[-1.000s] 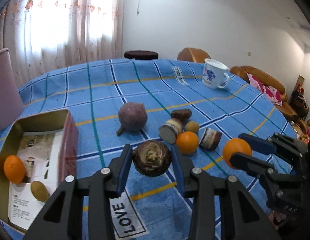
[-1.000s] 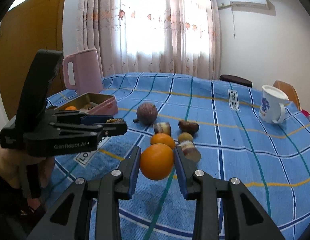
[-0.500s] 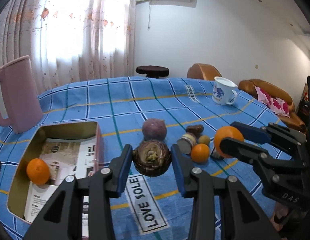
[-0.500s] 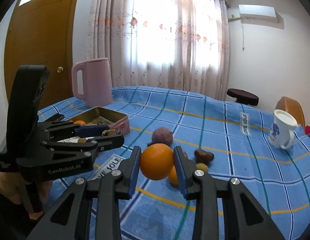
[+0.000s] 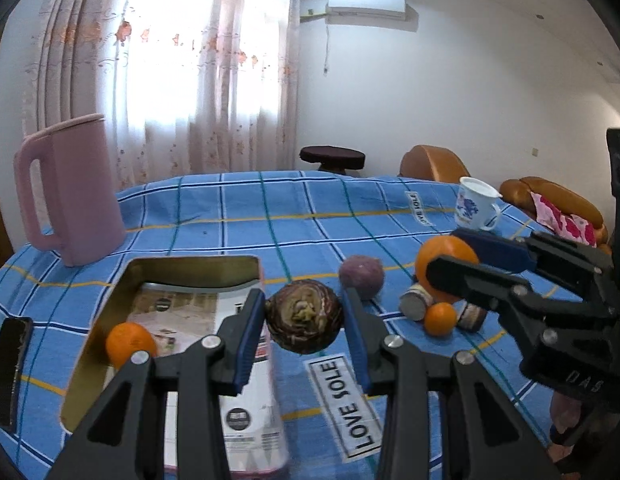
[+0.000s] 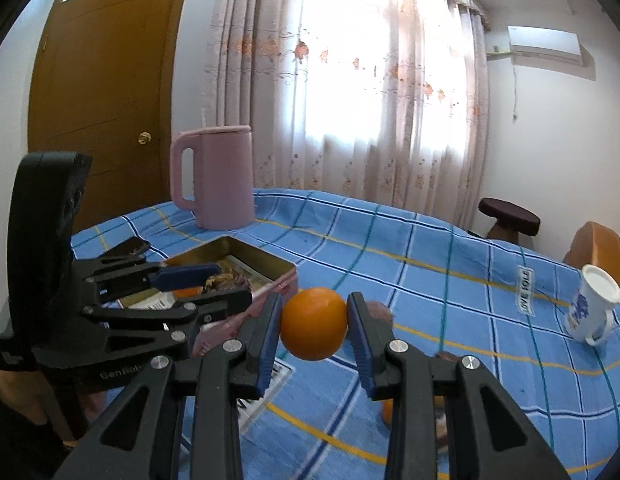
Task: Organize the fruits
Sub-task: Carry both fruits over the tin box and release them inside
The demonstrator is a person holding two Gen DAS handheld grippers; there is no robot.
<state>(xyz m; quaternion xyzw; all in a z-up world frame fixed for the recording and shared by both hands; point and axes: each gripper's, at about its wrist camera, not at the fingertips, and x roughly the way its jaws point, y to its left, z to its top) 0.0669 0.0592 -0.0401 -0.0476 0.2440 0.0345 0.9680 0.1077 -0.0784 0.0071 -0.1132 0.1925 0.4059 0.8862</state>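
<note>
My left gripper (image 5: 303,322) is shut on a dark brown round fruit (image 5: 303,322) and holds it in the air just right of the open tin box (image 5: 189,268). An orange (image 5: 129,344) lies in the box. My right gripper (image 6: 314,324) is shut on a large orange (image 6: 314,324), held above the cloth right of the box (image 6: 269,264); it also shows in the left wrist view (image 5: 442,264). On the blue checked cloth lie a purple round fruit (image 5: 362,276), a small orange (image 5: 440,318) and two cut pieces (image 5: 416,304).
A pink jug (image 5: 69,192) stands behind the box. A white mug (image 5: 476,204) stands at the far right of the table. A dark phone (image 5: 7,364) lies left of the box. A stool (image 5: 332,158) and sofa (image 5: 550,204) are beyond the table.
Both grippers have risen and swung left toward the tin box, each still holding its fruit. The box and the pink jug now sit closer to the centre of both views.
</note>
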